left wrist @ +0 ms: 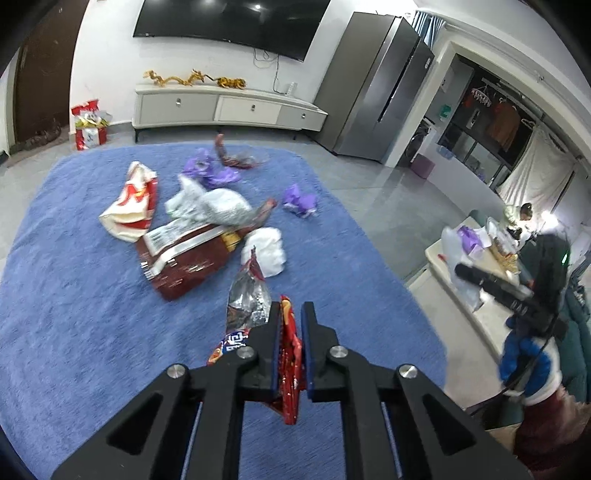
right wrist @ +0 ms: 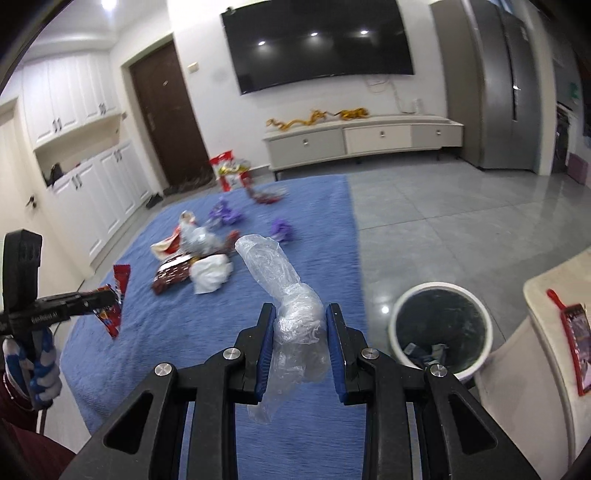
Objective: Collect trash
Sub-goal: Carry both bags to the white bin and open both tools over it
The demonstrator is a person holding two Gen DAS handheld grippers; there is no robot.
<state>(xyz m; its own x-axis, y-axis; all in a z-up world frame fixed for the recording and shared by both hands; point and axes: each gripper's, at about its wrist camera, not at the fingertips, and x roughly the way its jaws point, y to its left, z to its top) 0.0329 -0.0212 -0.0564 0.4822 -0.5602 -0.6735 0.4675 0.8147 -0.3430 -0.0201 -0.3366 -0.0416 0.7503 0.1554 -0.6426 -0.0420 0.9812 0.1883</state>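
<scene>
My left gripper [left wrist: 291,314] is shut on a red snack wrapper [left wrist: 290,365] with a silver foil end [left wrist: 247,295], held above the blue rug [left wrist: 74,314]. It shows at the left of the right wrist view [right wrist: 110,295] with the wrapper [right wrist: 116,302]. My right gripper [right wrist: 301,314] is shut on a crumpled clear plastic bag [right wrist: 288,295], above the rug's edge. A white trash bin [right wrist: 441,328] with a dark liner stands on the tiles to its right. Several wrappers lie on the rug: a dark red bag [left wrist: 181,258], a white wad [left wrist: 267,251], a red-and-white bag [left wrist: 133,203], purple pieces [left wrist: 299,201].
A low white TV cabinet [left wrist: 229,107] and a wall TV [left wrist: 229,26] stand beyond the rug. A grey fridge [left wrist: 373,88] is at the back right. A cream table [right wrist: 554,332] stands right of the bin. A red gift box [left wrist: 88,125] sits by the door.
</scene>
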